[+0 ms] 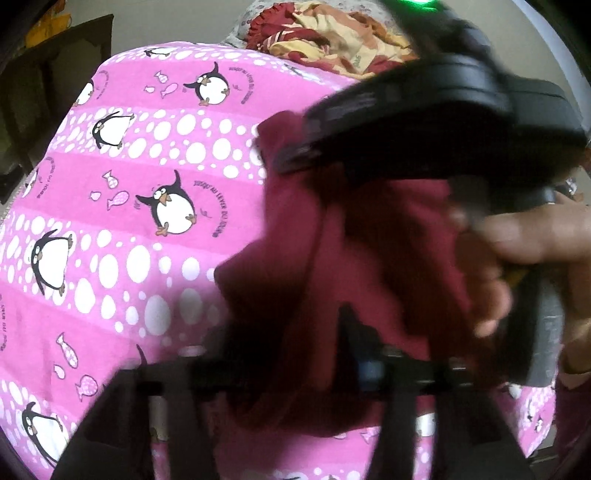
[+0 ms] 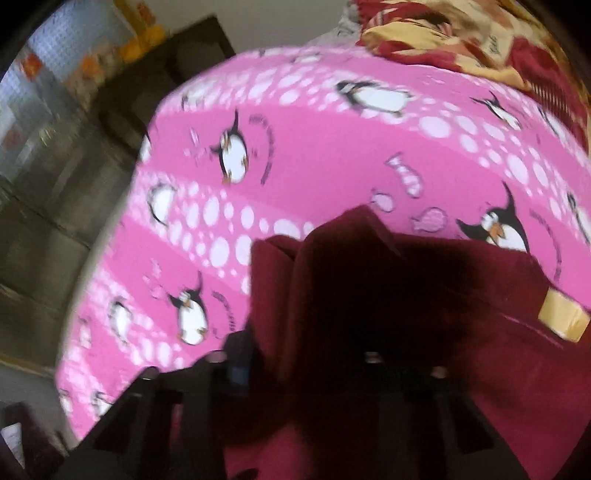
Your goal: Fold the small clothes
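A small maroon garment [image 1: 295, 280] hangs bunched above the pink penguin-print bedsheet [image 1: 122, 206]. My left gripper [image 1: 354, 332] sits at the bottom of its view with the cloth draped over its fingers, which are blurred and mostly hidden. The right gripper's black body [image 1: 424, 122] and the hand on it are close at the upper right of the left wrist view. In the right wrist view the maroon garment [image 2: 369, 295] covers my right gripper [image 2: 343, 362], hiding its fingertips. A yellow patch [image 2: 563, 314] shows on the cloth at right.
A heap of red and yellow clothes [image 1: 332, 33] lies at the far end of the bed, also seen in the right wrist view [image 2: 461, 33]. Dark furniture [image 2: 74, 166] stands beyond the bed's left edge. The pink sheet [image 2: 314, 166] stretches ahead.
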Demonstrator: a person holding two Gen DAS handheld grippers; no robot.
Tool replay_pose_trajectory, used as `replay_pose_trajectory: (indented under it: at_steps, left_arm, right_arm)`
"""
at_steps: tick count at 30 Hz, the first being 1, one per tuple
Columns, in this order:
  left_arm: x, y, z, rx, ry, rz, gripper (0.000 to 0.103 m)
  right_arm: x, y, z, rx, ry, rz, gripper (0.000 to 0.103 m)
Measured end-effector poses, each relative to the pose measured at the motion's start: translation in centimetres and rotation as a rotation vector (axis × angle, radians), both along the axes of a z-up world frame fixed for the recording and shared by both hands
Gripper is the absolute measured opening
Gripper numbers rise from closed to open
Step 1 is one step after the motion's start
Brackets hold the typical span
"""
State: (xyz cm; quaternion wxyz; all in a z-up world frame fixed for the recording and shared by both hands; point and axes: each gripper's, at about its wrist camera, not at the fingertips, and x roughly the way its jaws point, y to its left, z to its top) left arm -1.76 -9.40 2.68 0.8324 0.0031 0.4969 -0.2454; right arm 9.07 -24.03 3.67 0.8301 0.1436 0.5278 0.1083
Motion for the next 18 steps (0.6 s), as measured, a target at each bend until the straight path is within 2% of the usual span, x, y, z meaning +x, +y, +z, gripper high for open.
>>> replay_pose_trajectory:
  at_steps: [1, 3, 5, 9, 10, 11, 13, 14, 18]
  left_arm:
    - [0.0, 0.0, 0.0, 0.012, -0.015, 0.013, 0.075]
    - [0.0, -0.2, -0.2, 0.031, -0.032, 0.020, 0.076]
    - [0.3, -0.5, -0.7, 0.054, -0.019, 0.011, 0.084]
    - [0.6, -0.4, -1.4, 0.034, 0.009, 0.036, 0.084]
    - [0.6, -0.4, -1.4, 0.030, 0.012, 0.036, 0.079]
    - [0.5, -0.5, -1.2, 0.022, 0.016, 0.026, 0.057]
    - [0.3, -1.0, -0.8, -0.017, 0.048, -0.017, 0.029]
    - [0.0, -1.4, -0.2, -0.008, 0.042, -0.023, 0.023]
    - [-1.4, -2.5, 2.3, 0.003, -0.026, -0.059, 0.019]
  right_arm:
    - [-0.3, -0.3, 0.0, 0.013, -0.006, 0.003, 0.025]
    - [-0.6, -0.6, 0.1, 0.033, -0.016, 0.005, 0.023]
    - [-0.8, -0.9, 0.1, 0.047, -0.022, 0.009, 0.023]
    - [-1.1, -1.5, 0.2, 0.076, -0.030, -0.001, 0.023]
    - [-1.3, -1.8, 0.3, 0.079, -0.032, -0.001, 0.023]
    - [-1.4, -2.1, 0.4, 0.086, -0.031, -0.004, 0.023]
    - [-1.7, -2.2, 0.6, 0.104, -0.031, -0.005, 0.023]
    - [-1.9, -2.3, 0.9, 0.105, -0.036, -0.003, 0.021]
    - [-3.4, -3.6, 3.0, 0.115, -0.072, -0.004, 0.020]
